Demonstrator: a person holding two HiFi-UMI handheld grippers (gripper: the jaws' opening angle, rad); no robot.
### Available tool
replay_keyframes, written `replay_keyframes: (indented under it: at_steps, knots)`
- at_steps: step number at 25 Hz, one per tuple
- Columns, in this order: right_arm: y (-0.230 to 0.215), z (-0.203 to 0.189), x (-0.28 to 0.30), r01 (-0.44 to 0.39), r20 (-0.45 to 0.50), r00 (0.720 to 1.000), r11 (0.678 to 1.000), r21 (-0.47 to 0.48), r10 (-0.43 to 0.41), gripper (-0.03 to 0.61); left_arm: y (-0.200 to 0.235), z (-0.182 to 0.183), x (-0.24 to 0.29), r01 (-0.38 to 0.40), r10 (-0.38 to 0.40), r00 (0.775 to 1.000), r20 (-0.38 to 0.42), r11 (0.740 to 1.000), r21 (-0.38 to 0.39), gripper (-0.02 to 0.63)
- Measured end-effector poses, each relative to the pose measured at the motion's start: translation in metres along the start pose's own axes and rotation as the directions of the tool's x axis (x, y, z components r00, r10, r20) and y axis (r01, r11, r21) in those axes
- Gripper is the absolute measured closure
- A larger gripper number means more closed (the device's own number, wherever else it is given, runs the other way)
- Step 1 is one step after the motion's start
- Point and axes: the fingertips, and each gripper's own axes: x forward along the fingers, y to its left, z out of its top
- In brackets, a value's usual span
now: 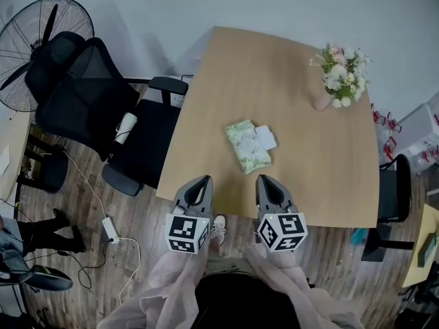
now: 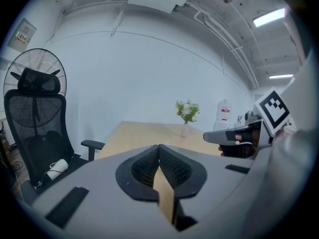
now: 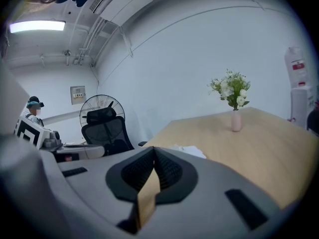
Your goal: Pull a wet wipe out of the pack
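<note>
Two tongs here: the grey left gripper [image 1: 199, 182] and grey right gripper [image 1: 267, 181] hover side by side over the near edge of the light wooden table [image 1: 309, 184], both pinched together with nothing in them. The pale green soft wet wipe pack [image 1: 244, 149] lies mid-table, just beyond them, with a white flap [image 1: 265, 137] on its right.

My left gripper [image 1: 201, 181] and right gripper [image 1: 266, 181] are smooth, matt grey plastic, lined inside with black ribbed pads [image 2: 174, 169] that look rubbery. The pale rectangular tabletop [image 1: 295, 81] looks like matt wood laminate. The green patterned wet wipe pack [image 1: 245, 149] is soft plastic film with a smooth white flap [image 1: 264, 137]. My sleeves [image 1: 168, 283] are pale pink cloth. The black office chair [image 1: 89, 94] has a mesh back. The floor [image 1: 147, 214] is grainy wood plank.
</note>
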Motion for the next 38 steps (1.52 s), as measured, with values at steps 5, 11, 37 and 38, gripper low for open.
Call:
replay_keyframes:
  at_steps: [5, 11, 37, 38]
  knots:
    - [-0.003, 0.009, 0.015, 0.033, 0.019, 0.999, 0.999, 0.003, -0.033, 0.568, 0.01, 0.009, 0.019, 0.041, -0.041, 0.999, 0.006, 0.999, 0.014, 0.603]
    - [-0.012, 0.018, 0.026, 0.085, 0.043, 0.995, 0.996, 0.007, -0.085, 0.568, 0.015, 0.021, 0.039, 0.097, -0.098, 0.995, 0.019, 0.994, 0.042, 0.603]
    - [-0.028, 0.001, 0.045, 0.18, -0.034, 0.983, 0.984, -0.013, -0.18, 0.521, 0.019, 0.008, 0.067, 0.182, -0.181, 0.983, -0.028, 0.983, 0.009, 0.603]
    - [-0.028, -0.001, 0.049, 0.172, -0.044, 0.984, 0.985, -0.014, -0.172, 0.507, 0.02, 0.006, 0.068, 0.18, -0.18, 0.983, -0.033, 0.984, 0.007, 0.603]
